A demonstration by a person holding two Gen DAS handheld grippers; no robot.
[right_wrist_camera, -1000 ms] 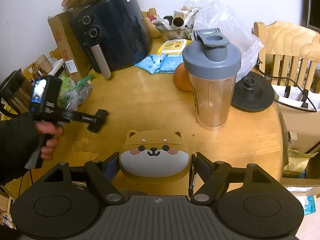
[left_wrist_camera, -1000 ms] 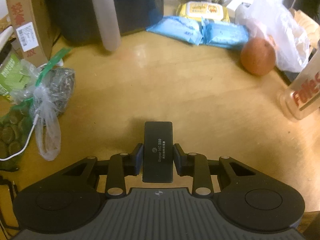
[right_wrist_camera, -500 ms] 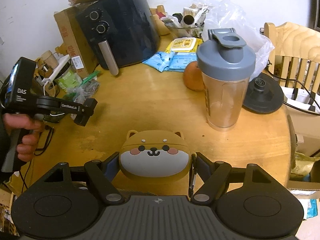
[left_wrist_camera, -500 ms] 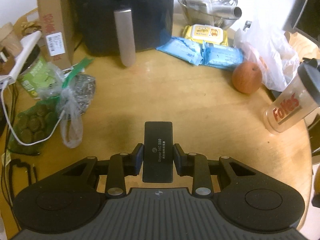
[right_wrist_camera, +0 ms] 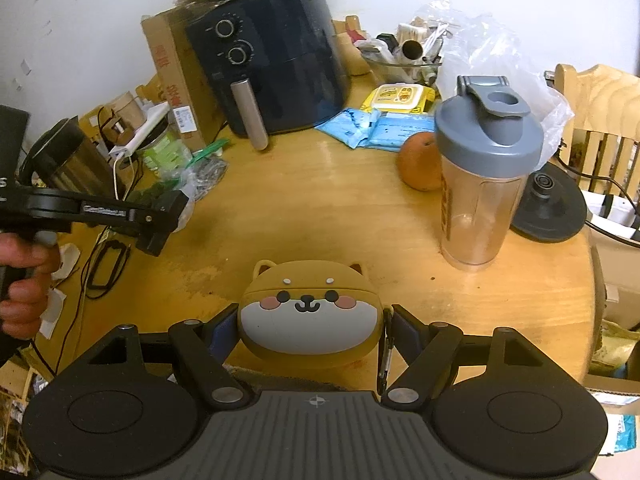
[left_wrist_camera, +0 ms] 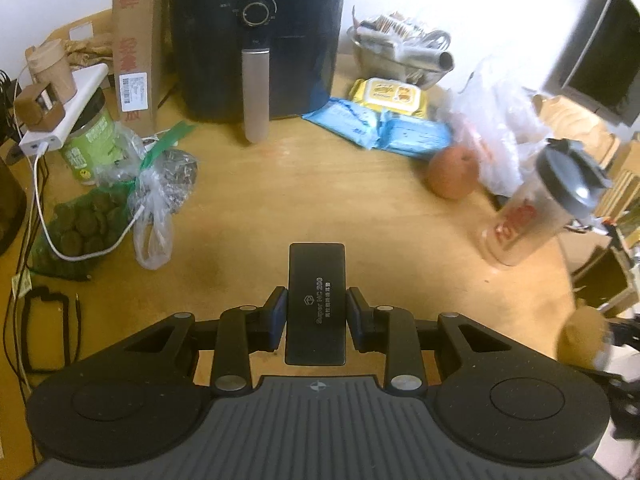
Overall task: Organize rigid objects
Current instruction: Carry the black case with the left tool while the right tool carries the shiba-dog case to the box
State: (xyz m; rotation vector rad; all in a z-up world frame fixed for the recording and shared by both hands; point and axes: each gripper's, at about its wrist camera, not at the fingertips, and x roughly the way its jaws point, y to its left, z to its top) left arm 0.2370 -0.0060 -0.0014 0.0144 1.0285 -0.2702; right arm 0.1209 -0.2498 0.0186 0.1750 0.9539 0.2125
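My left gripper [left_wrist_camera: 316, 312] is shut on a flat black rectangular case [left_wrist_camera: 316, 300] with pale lettering, held above the wooden table [left_wrist_camera: 320, 200]. The right wrist view shows that same gripper [right_wrist_camera: 160, 224] at the left, carried by a person's hand [right_wrist_camera: 24, 276], with the black case end-on in its jaws. My right gripper [right_wrist_camera: 310, 322] is shut on a brown and white dog-face case [right_wrist_camera: 308, 312], just over the table's near part. A clear shaker bottle [right_wrist_camera: 484, 176] with a grey lid stands to the right of it.
A dark air fryer [right_wrist_camera: 276, 60] and a cardboard box [right_wrist_camera: 172, 76] stand at the back. Blue and yellow wipe packs [right_wrist_camera: 384, 120], an orange fruit [right_wrist_camera: 420, 166], plastic bags [left_wrist_camera: 156, 196], a green jar [left_wrist_camera: 88, 140] and cables [left_wrist_camera: 48, 316] lie around. A wooden chair [right_wrist_camera: 600, 120] stands right.
My left gripper has risen and drawn back with the black case, so more of the table and the air fryer show. The right gripper has stayed put with the dog-face case.
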